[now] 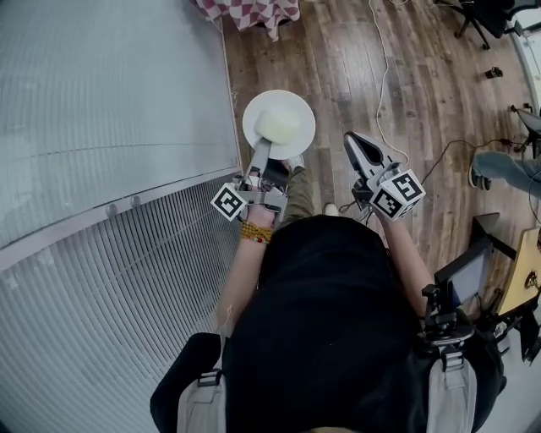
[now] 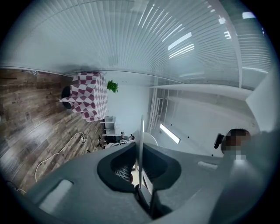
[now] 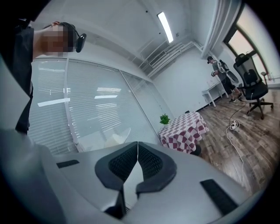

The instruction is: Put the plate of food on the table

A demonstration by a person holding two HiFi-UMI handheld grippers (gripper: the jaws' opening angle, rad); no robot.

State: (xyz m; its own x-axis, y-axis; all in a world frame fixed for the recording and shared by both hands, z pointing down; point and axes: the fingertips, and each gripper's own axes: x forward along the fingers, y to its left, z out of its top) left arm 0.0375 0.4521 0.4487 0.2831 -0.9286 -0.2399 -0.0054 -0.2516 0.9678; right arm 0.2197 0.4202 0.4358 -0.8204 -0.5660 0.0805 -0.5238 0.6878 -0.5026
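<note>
A white plate (image 1: 279, 123) with a pale mound of food (image 1: 280, 125) is carried above the wooden floor. My left gripper (image 1: 261, 153) is shut on its near rim. In the left gripper view the plate (image 2: 141, 140) shows edge-on as a thin line pinched between the jaws of the left gripper (image 2: 141, 151). My right gripper (image 1: 357, 145) hangs beside it to the right, shut with nothing in it; the jaws of the right gripper (image 3: 137, 147) meet at the tips. The table with a red-and-white checked cloth (image 1: 250, 12) (image 2: 87, 99) (image 3: 183, 129) stands ahead.
A glass wall with white blinds (image 1: 101, 169) runs along the left. A white cable (image 1: 382, 76) trails over the floor. An office chair (image 3: 253, 87) and a standing person (image 3: 221, 74) are at the far right. A small green plant (image 3: 164, 118) stands behind the table.
</note>
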